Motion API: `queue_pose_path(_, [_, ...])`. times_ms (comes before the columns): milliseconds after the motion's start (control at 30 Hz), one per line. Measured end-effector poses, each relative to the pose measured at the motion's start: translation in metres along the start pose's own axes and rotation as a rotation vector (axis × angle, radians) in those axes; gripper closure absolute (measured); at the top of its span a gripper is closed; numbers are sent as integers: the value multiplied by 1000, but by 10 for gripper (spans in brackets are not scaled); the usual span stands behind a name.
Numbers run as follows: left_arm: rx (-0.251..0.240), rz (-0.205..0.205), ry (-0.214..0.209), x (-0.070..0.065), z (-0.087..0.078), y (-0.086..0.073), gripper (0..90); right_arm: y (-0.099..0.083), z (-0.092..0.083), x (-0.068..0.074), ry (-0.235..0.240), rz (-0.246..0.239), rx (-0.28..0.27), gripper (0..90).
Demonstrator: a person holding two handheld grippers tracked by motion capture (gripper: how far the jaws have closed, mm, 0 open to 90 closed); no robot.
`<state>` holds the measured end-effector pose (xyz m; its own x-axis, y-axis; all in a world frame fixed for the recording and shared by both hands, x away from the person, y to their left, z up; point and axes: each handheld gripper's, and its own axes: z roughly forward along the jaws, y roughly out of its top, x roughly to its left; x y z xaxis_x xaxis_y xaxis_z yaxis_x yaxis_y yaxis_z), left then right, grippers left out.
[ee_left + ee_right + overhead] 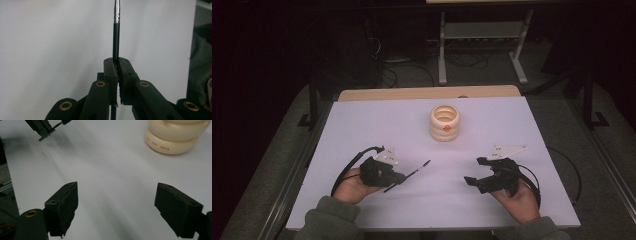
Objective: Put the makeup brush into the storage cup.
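A cream ribbed pot (445, 122) with an orange dot on its side stands open-topped at the middle of the white table (362, 125). My left gripper (401, 177) is at the front left, shut on a thin black rod (417, 171) that points toward the table's middle. In the left gripper view the jaws (117, 62) pinch the rod (115, 40), which has a silver band near its far end. My right gripper (475, 171) is at the front right, open and empty; its view shows the jaws wide apart (120, 207) and the pot (175, 140) beyond.
A wooden strip (427, 93) runs along the table's far edge. Behind it stands a grey metal frame (482, 45) amid cables on the dark floor. Each gripper trails a black cable on the table. The left gripper (41, 127) appears far off in the right gripper view.
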<state>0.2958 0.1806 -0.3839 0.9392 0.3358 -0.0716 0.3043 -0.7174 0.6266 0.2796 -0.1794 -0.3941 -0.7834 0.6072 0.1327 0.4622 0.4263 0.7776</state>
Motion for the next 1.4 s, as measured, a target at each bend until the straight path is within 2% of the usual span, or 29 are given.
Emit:
queue_pose_path(33, [-6,-12,2,-2,-1,1,861,3,0,1,12,-3,-10,186])
queue_pose_path(133, [-32,0,13,-4,-3,2,862,15,4,6,69,1,-39,210])
queue_pose_path(200, [-49,1,23,-5,-5,2,861,22,9,9,84,-10,-43,210])
queue_pose_path(333, [-124,-27,14,-5,-9,-1,861,33,17,14,116,-29,-49,222])
queue_pose_path(400, [-126,-25,16,-4,-11,-2,861,43,27,22,136,-36,-42,231])
queue_pose_path(500, [-162,-40,7,-5,-13,-3,861,48,34,27,141,-43,-33,234])
queue_pose_path(633, [-168,-46,5,-7,-11,-4,861,49,39,36,172,-59,-61,276])
queue_pose_path(800, [-197,-57,-10,-12,-8,-3,861,42,39,39,195,-20,-71,317])
queue_pose_path(1067, [-200,-19,-13,-21,3,3,861,41,42,44,211,-25,-66,406])
queue_pose_path(1133, [-202,-20,-20,-23,6,4,861,41,43,46,217,-27,-68,423])
queue_pose_path(1200, [-203,-21,-25,-26,9,6,861,41,43,47,239,-20,-69,448])
queue_pose_path(1400, [-195,17,-14,-33,15,10,861,41,45,49,271,-8,-74,559])
